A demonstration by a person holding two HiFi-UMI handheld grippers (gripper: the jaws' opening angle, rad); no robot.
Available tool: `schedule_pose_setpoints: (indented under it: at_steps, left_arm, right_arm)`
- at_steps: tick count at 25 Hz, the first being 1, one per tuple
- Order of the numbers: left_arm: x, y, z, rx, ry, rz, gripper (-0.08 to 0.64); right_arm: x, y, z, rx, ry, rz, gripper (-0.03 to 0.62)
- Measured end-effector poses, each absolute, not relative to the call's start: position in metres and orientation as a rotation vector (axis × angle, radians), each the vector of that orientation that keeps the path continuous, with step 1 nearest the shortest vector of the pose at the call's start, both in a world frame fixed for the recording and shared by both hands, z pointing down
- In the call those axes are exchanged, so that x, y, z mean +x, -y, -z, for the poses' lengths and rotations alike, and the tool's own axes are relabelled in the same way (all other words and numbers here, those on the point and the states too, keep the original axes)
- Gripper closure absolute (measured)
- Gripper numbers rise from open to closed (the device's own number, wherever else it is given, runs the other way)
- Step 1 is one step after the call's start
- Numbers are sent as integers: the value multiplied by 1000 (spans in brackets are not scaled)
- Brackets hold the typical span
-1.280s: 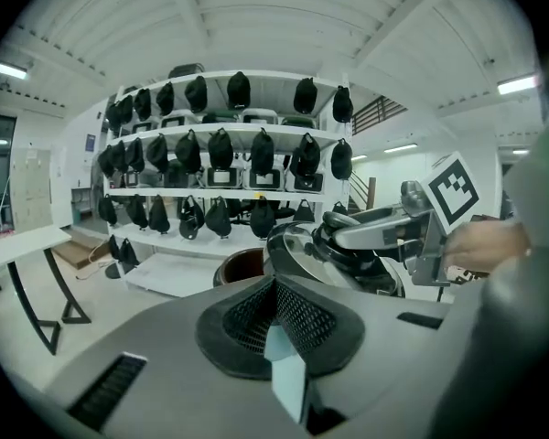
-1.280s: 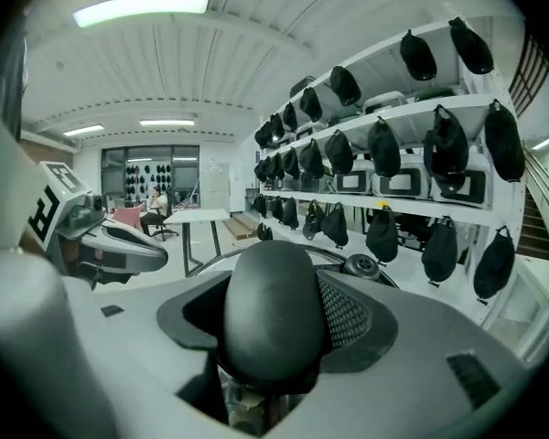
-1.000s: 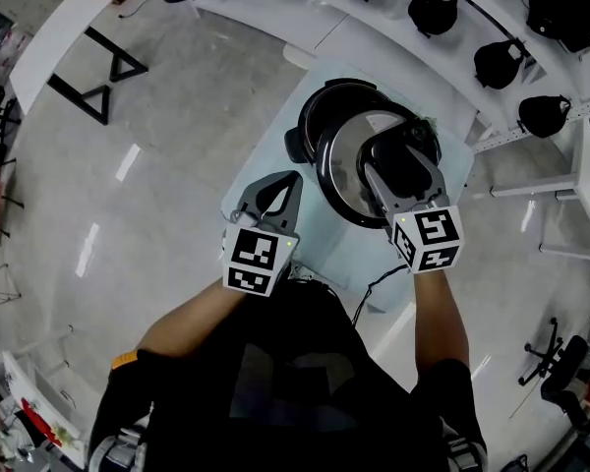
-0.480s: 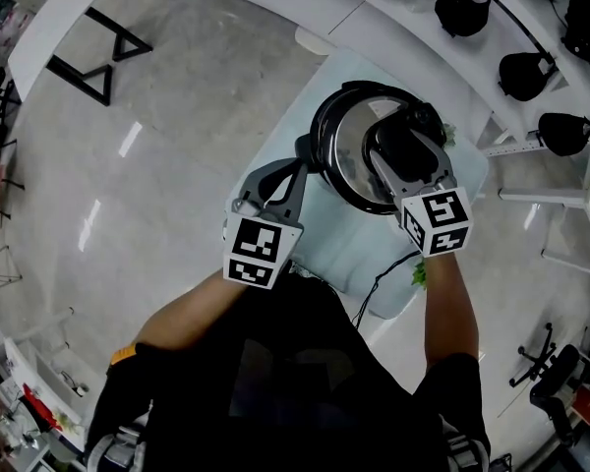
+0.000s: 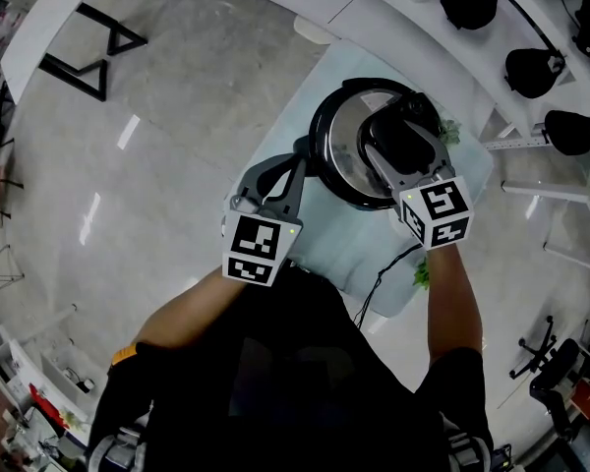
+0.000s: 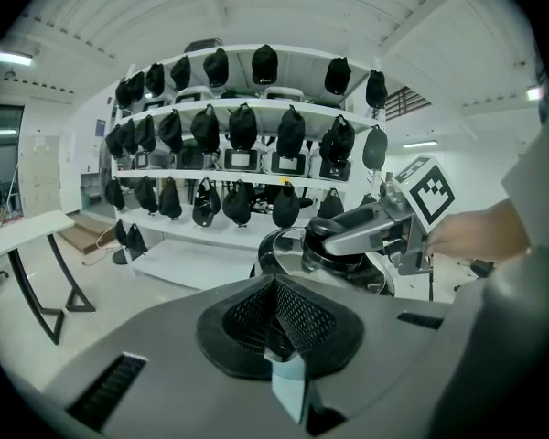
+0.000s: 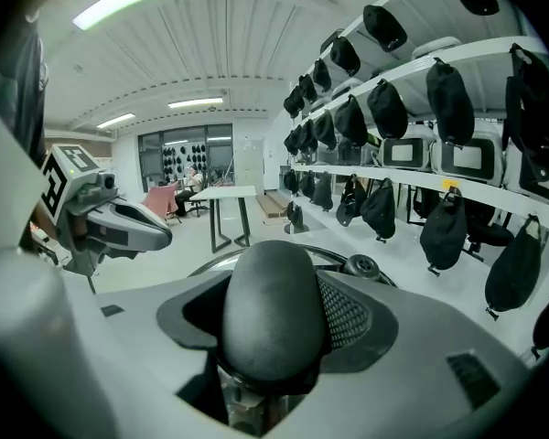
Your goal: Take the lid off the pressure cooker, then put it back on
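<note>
1. We see the right gripper (image 5: 401, 144) clamped on the black lid handle (image 7: 273, 314). Its two jaws press against either side of the handle, which fills the gap between them.
2. The left gripper (image 6: 276, 323) has its jaws brought together, mesh pads meeting, with nothing between them. In the head view its tip lies just beside the cooker's black side handle (image 5: 300, 147); we cannot tell whether it touches.
3. The lid (image 5: 344, 160), a shiny metal disc, lies over the mouth of the pressure cooker (image 5: 322, 116). Its edge sits inside the cooker's black rim. We cannot tell whether it is fully seated or locked.
4. We count two grippers, each with one marker cube. There is one cooker and one lid with one top handle. A single black cable (image 5: 378, 285) trails off the near edge of the table.
5. The cooker stands on a small pale table (image 5: 336, 246), towards its far side. The person stands at the near side, with both arms reaching forward.
6. Behind the table runs a white shelf unit (image 5: 423, 37). In the head view we count at least four black caps (image 5: 529, 70) on it. The left gripper view shows several tiers with many more, too many to count surely.
7. The floor (image 5: 177, 116) is glossy pale grey with streaks of reflected light.
8. A white trestle table (image 5: 39, 29) with black legs stands well apart at the upper left. A black office chair (image 5: 537, 370) stands at the lower right. The right gripper view shows a white ribbed ceiling with strip lights.
</note>
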State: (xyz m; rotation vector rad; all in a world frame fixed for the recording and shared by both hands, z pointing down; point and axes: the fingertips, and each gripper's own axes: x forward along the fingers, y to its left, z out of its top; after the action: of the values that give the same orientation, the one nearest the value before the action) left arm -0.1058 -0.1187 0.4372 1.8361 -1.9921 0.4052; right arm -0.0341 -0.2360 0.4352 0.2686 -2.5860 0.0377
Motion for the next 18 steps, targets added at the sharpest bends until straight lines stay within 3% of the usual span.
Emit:
schedule_pose_setpoints:
  at_steps: [18]
  left_arm:
    - [-102,119,-436,1845,1989,-405,552]
  right_arm:
    - [-41,236,-449,147,2537,-35,299]
